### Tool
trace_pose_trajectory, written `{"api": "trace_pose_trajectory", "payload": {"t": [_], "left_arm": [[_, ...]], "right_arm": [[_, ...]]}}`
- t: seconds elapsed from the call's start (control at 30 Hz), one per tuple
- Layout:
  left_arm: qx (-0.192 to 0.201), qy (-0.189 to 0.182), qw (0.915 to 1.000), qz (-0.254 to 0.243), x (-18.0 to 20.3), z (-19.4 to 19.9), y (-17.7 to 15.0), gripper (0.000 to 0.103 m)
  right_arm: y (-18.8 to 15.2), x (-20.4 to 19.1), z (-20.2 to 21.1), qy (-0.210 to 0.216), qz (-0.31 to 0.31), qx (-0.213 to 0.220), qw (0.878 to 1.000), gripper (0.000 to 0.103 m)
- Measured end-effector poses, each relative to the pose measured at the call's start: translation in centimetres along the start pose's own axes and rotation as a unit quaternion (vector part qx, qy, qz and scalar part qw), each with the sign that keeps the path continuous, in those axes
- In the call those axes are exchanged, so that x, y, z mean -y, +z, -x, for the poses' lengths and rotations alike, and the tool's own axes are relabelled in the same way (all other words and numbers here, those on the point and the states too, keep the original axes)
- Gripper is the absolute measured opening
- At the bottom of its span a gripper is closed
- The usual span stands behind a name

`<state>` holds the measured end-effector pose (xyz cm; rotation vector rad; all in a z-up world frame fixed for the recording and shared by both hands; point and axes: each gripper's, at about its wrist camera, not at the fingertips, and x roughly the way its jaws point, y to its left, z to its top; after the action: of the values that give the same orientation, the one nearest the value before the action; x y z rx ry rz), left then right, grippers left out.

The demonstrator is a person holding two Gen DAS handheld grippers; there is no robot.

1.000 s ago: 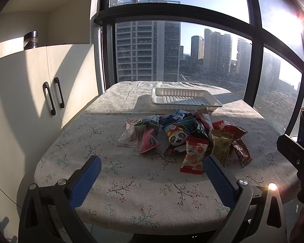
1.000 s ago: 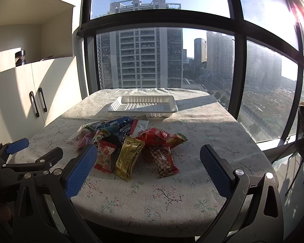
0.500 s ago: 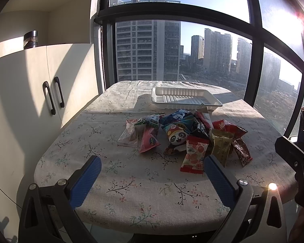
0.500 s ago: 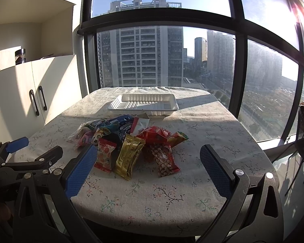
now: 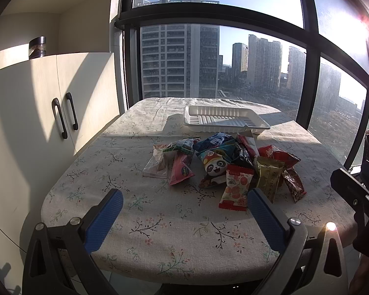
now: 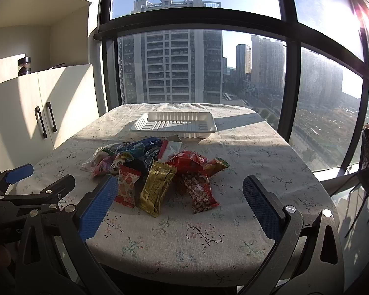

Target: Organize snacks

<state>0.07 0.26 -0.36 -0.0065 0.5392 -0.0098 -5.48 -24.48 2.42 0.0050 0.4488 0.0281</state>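
Two grippers hover at the near edge of a table (image 5: 160,245) draped in a flowered cloth, big windows (image 6: 233,61) and tower blocks behind, a pale cupboard (image 5: 49,113) off to the left. Out toward the far side sits a white ribbed tray (image 5: 225,120), nothing in it. Just in front of the tray, and touching its near rim with one packet, lies the pile of snacks (image 5: 223,164), loosely heaped and overlapping on the cloth. The left gripper (image 5: 184,209) has its blue-padded jaws spread wide with nothing between them; the pile lies ahead and to the right, and the red-and-white packet (image 5: 236,186) at the front sits just inside the right jaw's line. The right gripper (image 6: 179,196) is likewise spread wide and empty; from its camera the pile lies ahead and toward the left jaw, with the gold packet (image 6: 157,188) and a red patterned packet (image 6: 200,191) nearest. Neither gripper touches any snack.
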Motion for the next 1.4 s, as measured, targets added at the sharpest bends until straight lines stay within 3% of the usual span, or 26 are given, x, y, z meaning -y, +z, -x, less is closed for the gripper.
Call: {"api": "trace_pose_trajectory", "payload": {"t": [1.23,1.4], "left_arm": [[0.001,0.001,1.0,-0.002,0.1,-0.1,-0.1,0.103],[0.006,-0.014,0.9998,-0.01,0.4,-0.4,-0.4,0.103]], "right_arm": [[-0.4,-0.3,-1.1,-0.001,0.002,-0.012,1.0,0.103],[-0.5,-0.3,-1.3,0.003,0.001,-0.017,1.0,0.103]]}}
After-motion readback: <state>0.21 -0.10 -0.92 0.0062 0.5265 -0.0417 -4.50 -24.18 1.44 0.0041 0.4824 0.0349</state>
